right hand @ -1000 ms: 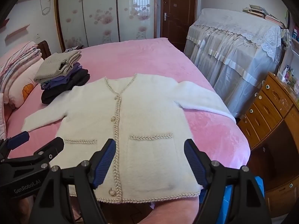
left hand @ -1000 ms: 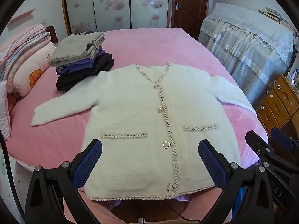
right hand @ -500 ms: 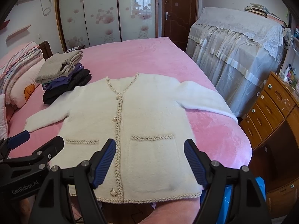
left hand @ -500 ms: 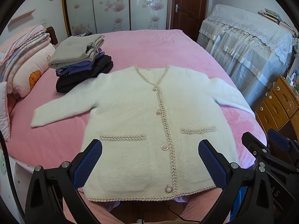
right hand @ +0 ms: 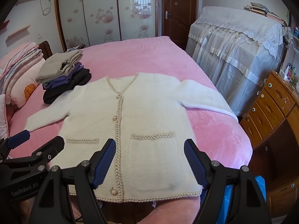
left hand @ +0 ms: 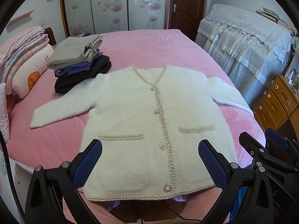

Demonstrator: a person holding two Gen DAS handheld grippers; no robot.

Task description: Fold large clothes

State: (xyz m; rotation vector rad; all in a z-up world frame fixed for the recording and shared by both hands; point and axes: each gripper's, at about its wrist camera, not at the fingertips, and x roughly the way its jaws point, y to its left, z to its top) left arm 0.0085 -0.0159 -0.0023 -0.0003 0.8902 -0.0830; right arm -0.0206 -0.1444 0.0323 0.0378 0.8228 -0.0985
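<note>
Left wrist view: the cardigan (left hand: pixel 149 123) lies flat and face up on the bed (left hand: pixel 145 44), buttoned, hem toward the camera and V-neck pointing away to the wardrobe (left hand: pixel 114 7). Its long axis runs near to far along the button row. The hem reaches the bed's near edge; one sleeve slants out toward the pillow (left hand: pixel 28 74), the other drapes toward the bed's edge beside the dresser (left hand: pixel 278 102). Bare pink bed lies beyond the collar up to the far edge. A stack (left hand: pixel 80 61) of folded clothes sits just beyond the cardigan's shoulder on the pillow side, touching or nearly so. The left gripper (left hand: pixel 149 160) hangs over the hem, fingers spread wide, grasping nothing.

Right wrist view: the cardigan (right hand: pixel 130 127) shows the same lie, collar away, hem nearest. Bare bed (right hand: pixel 214 130) flanks its dresser-side pocket. The right gripper (right hand: pixel 148 160) hovers above that pocket, fingers wide apart and empty. The left gripper (right hand: pixel 37 143) shows past the cardigan's pillow-side hem corner.
</note>
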